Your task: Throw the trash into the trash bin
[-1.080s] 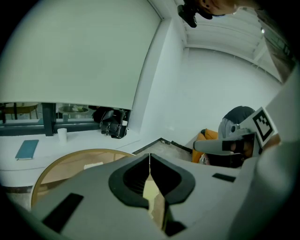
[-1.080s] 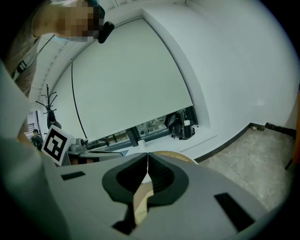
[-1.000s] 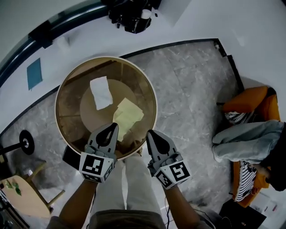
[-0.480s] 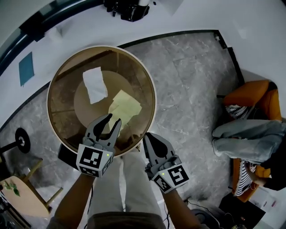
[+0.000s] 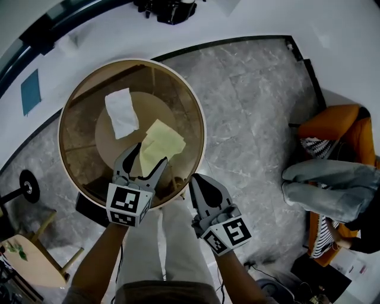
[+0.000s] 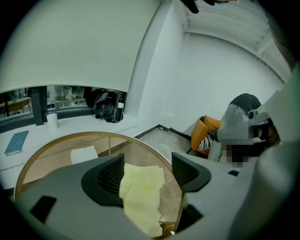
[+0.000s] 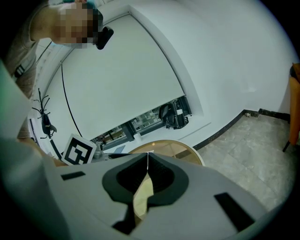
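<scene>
The round trash bin point(image 5: 200, 119) has see-through brown walls and stands on the grey floor. Inside it lie a white paper point(image 5: 121, 113) and a yellow paper point(image 5: 160, 142). My left gripper point(image 5: 148, 157) hangs over the bin's near rim, and its jaws have just been opening. In the left gripper view the yellow paper point(image 6: 140, 192) shows between the open left gripper point(image 6: 147, 171) jaws, with no pad pressing on it; the white paper point(image 6: 83, 153) lies farther back. My right gripper point(image 5: 198, 181) is beside the bin's near right rim, shut and empty, as the right gripper point(image 7: 147, 157) view confirms.
An orange chair point(image 5: 332, 127) piled with grey clothing point(image 5: 329, 190) stands at the right. A black bag point(image 5: 169, 9) sits on the white ledge beyond the bin. A wooden stool point(image 5: 27, 258) and a black weight point(image 5: 28, 187) are at the left. The person's legs are right below the grippers.
The left gripper's jaws went from shut to wide open and let go of the yellow paper. That gripper sank toward the bin's rim. The right gripper stayed shut.
</scene>
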The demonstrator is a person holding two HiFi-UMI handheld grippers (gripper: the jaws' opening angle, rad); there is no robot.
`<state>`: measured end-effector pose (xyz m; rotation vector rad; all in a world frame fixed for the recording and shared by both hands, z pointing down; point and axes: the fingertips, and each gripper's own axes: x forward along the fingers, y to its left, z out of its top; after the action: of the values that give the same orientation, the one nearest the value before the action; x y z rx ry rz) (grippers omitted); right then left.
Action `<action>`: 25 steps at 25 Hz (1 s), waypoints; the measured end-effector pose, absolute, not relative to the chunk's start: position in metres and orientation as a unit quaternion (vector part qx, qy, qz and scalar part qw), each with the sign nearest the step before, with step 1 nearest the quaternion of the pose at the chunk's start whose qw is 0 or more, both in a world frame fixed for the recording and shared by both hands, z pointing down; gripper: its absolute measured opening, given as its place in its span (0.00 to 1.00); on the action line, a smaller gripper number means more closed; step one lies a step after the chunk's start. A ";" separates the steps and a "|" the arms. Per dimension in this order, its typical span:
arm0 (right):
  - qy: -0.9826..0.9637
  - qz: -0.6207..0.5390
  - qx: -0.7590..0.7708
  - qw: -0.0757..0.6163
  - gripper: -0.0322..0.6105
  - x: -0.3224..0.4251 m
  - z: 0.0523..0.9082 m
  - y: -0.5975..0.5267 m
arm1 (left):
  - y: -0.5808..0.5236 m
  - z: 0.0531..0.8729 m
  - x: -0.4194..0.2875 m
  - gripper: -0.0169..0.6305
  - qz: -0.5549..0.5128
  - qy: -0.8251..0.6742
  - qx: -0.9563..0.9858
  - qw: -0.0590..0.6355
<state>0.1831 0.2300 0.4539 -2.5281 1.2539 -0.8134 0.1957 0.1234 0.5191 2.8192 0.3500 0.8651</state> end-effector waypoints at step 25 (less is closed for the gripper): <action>0.418 -0.319 -0.844 0.102 0.08 0.212 0.491 0.249 | 0.141 0.670 0.218 0.51 0.433 0.103 0.895 0.026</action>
<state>0.2118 0.2494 0.4906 -2.4932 1.2345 -0.9410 0.2182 0.1414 0.6702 2.7663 0.3168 1.3394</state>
